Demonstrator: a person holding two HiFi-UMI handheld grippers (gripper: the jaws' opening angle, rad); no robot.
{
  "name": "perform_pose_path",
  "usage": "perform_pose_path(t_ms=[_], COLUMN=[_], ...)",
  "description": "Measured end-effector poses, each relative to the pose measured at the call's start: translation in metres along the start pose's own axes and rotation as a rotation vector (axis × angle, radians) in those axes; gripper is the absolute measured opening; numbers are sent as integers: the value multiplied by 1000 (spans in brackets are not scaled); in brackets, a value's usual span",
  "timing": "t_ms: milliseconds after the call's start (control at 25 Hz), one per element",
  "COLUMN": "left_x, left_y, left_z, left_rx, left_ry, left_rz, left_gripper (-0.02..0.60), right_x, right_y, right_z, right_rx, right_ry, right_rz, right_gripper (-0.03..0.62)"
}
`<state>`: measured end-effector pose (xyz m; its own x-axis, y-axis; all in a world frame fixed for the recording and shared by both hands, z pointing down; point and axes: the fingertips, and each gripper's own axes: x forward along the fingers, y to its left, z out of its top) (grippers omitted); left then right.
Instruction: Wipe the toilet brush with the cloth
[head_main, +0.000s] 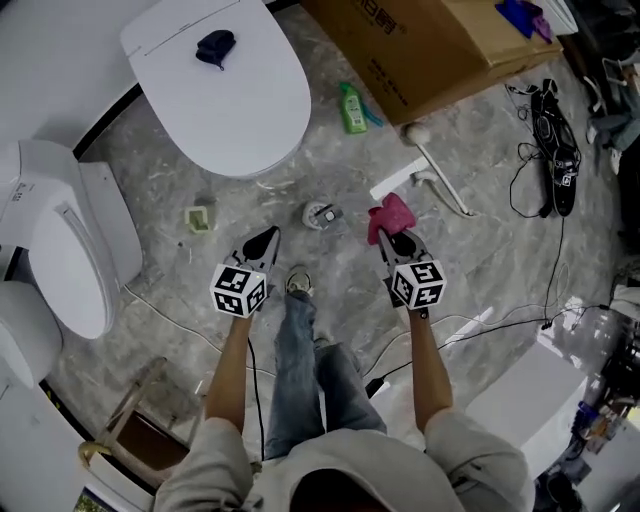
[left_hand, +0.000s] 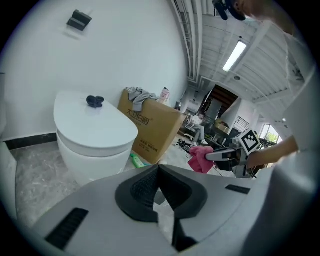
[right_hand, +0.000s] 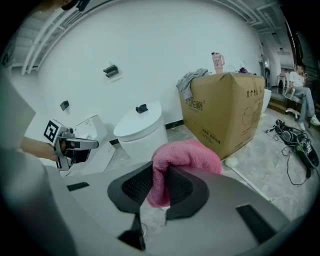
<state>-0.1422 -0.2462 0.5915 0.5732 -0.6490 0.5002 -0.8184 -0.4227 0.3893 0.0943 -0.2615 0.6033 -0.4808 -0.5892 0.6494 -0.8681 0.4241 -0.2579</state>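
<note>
Cloth (right_hand: 187, 152) pink, clamped in right tool (right_hand: 160, 170); cardboard box (right_hand: 225, 110) print illegible.

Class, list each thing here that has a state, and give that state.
Pink towelling cloth: clamped in right gripper.
Right gripper: shut on cloth.
Left gripper: shut, empty.
White toilet lid: closed.
Green plastic bottle: lying on floor.
White toilet brush: lying on floor, untouched.

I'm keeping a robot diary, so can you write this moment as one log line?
left gripper: shut, empty | right gripper: shut on pink cloth | toilet brush: lying on floor, untouched
</note>
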Motion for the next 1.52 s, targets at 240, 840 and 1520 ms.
perform_pose_path(t_ms=[240, 840, 1520], left_x=[-53, -164, -269], left_y=[-40, -151, -246], left_z=[59, 164, 233], left_rx=[27, 126, 259], left_ry=[-2, -59, -210], left_rz=[5, -22, 28], left_gripper=[18, 18, 18], right_x=[-65, -242, -414], right_y=[41, 101, 113], right_z=[60, 163, 182], right_rx=[-21, -129, -251], right_ry=[-18, -183, -360], right_rz=[14, -46, -195], right_gripper=[84, 84, 83])
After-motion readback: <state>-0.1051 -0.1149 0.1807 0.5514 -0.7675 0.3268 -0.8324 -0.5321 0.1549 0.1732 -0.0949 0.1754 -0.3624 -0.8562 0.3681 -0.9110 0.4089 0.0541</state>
